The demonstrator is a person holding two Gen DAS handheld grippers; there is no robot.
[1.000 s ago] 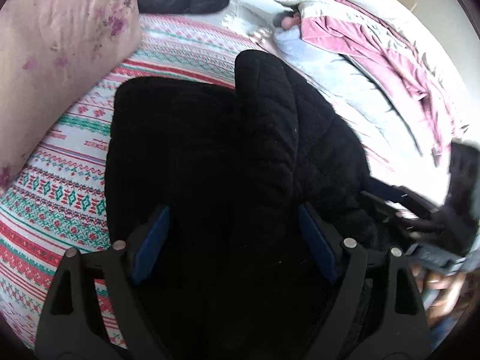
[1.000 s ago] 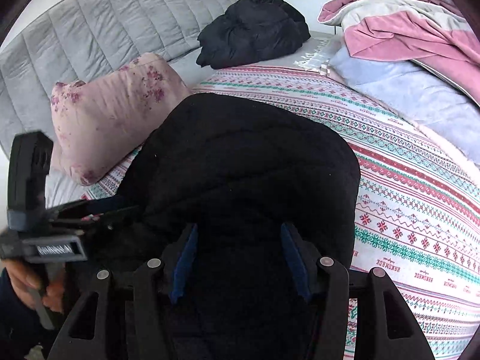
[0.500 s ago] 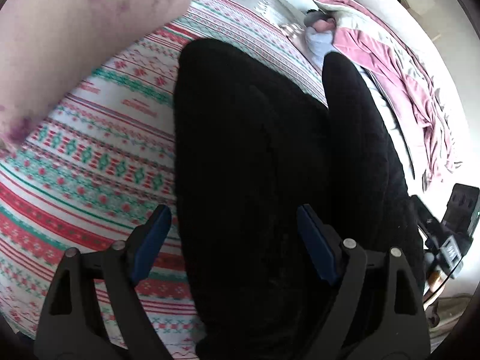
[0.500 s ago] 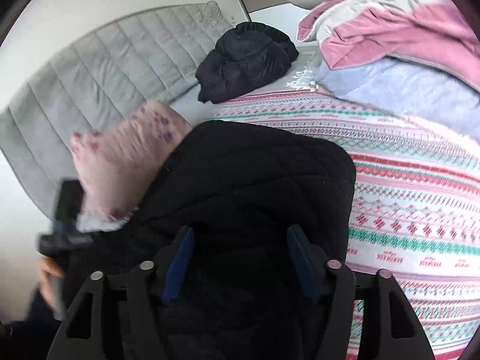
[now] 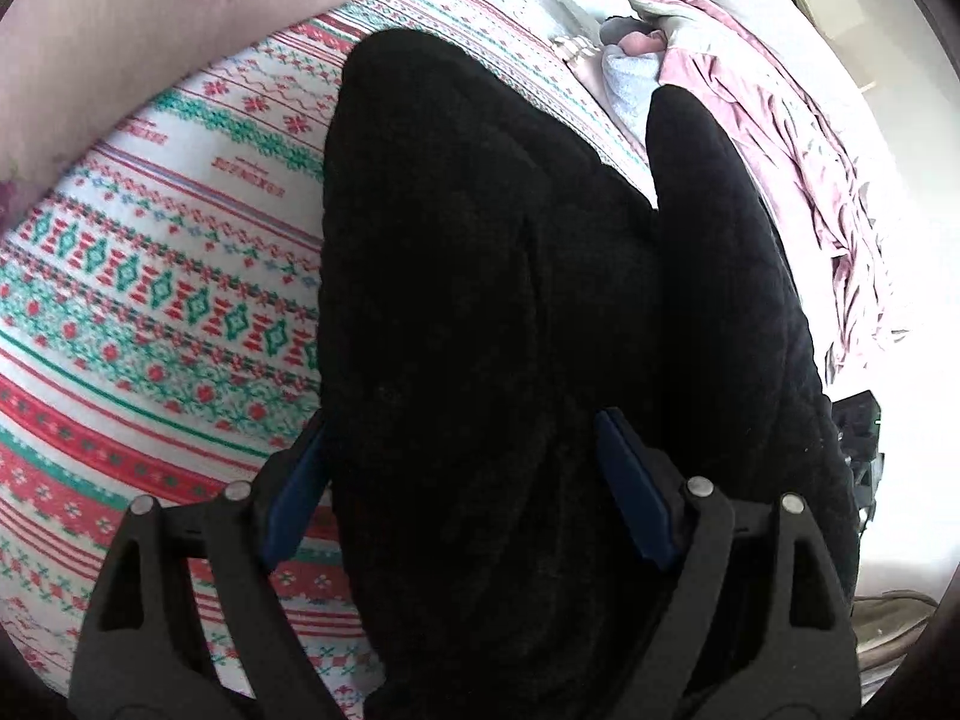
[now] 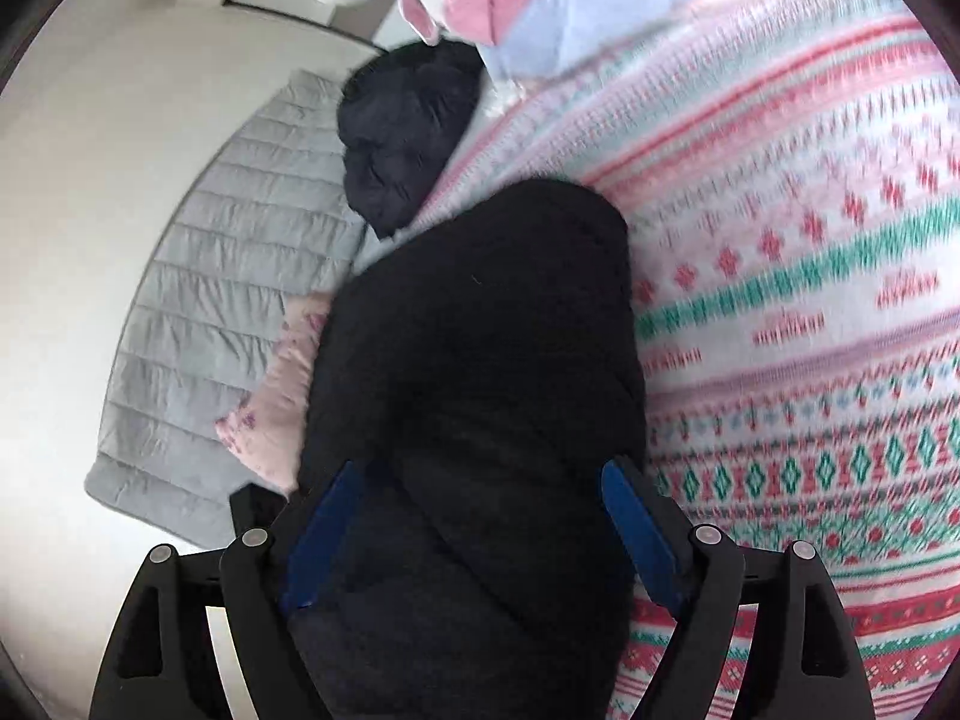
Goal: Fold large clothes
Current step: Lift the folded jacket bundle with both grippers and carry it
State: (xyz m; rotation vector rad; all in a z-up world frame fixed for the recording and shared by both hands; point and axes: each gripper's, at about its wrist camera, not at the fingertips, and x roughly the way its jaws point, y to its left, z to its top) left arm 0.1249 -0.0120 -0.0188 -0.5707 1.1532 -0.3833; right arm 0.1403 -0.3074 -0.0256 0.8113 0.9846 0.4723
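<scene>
While both grippers stand low over the bed, the left gripper (image 5: pixel 462 474) has its blue-padded fingers spread wide with the bulk of the black quilted jacket (image 5: pixel 498 300) filling the gap between them; whether the pads actually pinch fabric cannot be told, since the dark cloth hides the contact. The right gripper (image 6: pixel 474 516) looks much the same, its fingers wide apart and straddling a thick roll of the same black quilted jacket (image 6: pixel 480 360), again with no clear sign of a firm hold. The jacket lies on the patterned red, green and white blanket (image 5: pixel 150 300), bunched lengthwise, and in the left view a sleeve-like lobe (image 5: pixel 714 228) rises along its right side. Judging by this, the step in hand seems to be gathering or turning the garment over to form a fold, not yet a flat, finished one. The next move probably calls for closing on an edge rather than the thick middle, then laying the sleeve across the body. Farther off sit a floral pink pillow (image 6: pixel 270 396), a second dark jacket (image 6: pixel 402 132) near the grey quilted headboard (image 6: pixel 228 276), and pink bedding (image 5: pixel 780 120).
</scene>
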